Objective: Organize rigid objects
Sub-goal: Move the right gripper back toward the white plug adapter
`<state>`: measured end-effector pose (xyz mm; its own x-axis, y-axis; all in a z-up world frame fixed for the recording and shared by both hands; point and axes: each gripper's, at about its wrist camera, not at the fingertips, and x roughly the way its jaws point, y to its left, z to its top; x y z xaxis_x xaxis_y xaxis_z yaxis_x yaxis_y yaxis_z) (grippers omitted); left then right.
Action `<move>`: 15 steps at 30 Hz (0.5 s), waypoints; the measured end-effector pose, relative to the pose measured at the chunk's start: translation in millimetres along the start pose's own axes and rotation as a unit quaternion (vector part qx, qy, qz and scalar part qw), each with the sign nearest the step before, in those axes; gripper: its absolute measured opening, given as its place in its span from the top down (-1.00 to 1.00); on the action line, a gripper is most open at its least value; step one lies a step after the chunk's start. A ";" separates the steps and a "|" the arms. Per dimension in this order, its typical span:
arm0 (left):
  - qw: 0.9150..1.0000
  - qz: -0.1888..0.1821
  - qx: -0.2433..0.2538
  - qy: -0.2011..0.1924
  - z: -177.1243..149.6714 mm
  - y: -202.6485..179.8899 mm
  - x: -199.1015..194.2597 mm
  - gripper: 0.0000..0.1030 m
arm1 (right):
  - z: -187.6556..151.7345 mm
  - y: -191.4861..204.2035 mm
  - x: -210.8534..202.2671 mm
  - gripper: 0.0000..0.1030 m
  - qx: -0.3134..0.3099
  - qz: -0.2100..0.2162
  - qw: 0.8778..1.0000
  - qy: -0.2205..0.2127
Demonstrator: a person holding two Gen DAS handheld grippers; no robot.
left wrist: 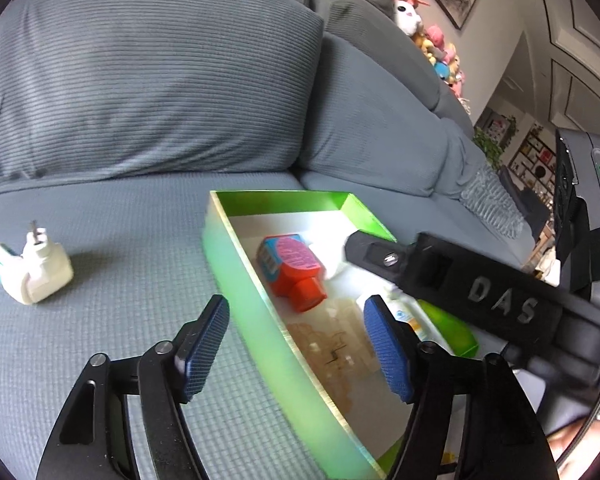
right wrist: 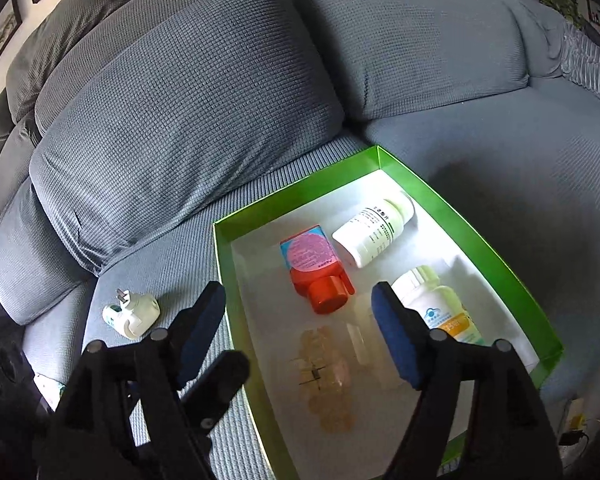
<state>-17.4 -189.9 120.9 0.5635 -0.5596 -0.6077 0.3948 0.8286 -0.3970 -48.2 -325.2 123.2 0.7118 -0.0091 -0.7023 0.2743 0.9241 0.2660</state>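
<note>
A shallow green box with a white floor lies on the grey sofa seat. Inside lie a red bottle, a white pill bottle, a second white bottle with an orange label and a translucent amber clip. A white plug-in device rests on the seat left of the box. My left gripper is open and straddles the box's left wall without pressing it. My right gripper is open above the box, holding nothing.
Big grey back cushions rise just behind the box. Plush toys sit at the sofa's far end. The right gripper's black body reaches over the box's right side in the left wrist view.
</note>
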 end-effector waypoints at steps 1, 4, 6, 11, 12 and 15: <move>1.000 0.006 -0.003 -0.001 -0.3 3.8 -2.1 -0.43 | -0.1 0.7 -0.2 -0.55 0.002 0.000 1.000 -0.001; 1.000 0.014 -0.012 -0.001 -0.3 14.4 -7.6 -0.44 | -0.9 4.6 1.5 -0.61 0.003 -0.004 1.000 -0.002; 1.000 0.018 -0.020 -0.006 -0.1 22.5 -14.0 -0.44 | -1.8 7.8 3.5 -0.62 0.001 -0.005 1.000 0.000; 0.999 0.032 -0.035 -0.020 1.8 39.8 -27.7 -0.44 | -3.6 18.4 6.5 -0.66 -0.003 0.001 1.000 0.000; 0.998 0.035 -0.039 -0.022 2.0 43.2 -30.8 -0.44 | -4.5 20.5 6.4 -0.67 -0.004 0.001 1.000 0.000; 0.998 0.041 -0.046 -0.024 0.7 53.2 -38.7 -0.44 | -6.4 28.0 9.9 -0.68 -0.010 0.002 1.000 0.003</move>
<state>-17.7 -124.3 123.8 0.6269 -0.4879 -0.6075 0.2786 0.8685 -0.4100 -37.7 -296.9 119.4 0.7087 -0.0027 -0.7055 0.2583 0.9316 0.2559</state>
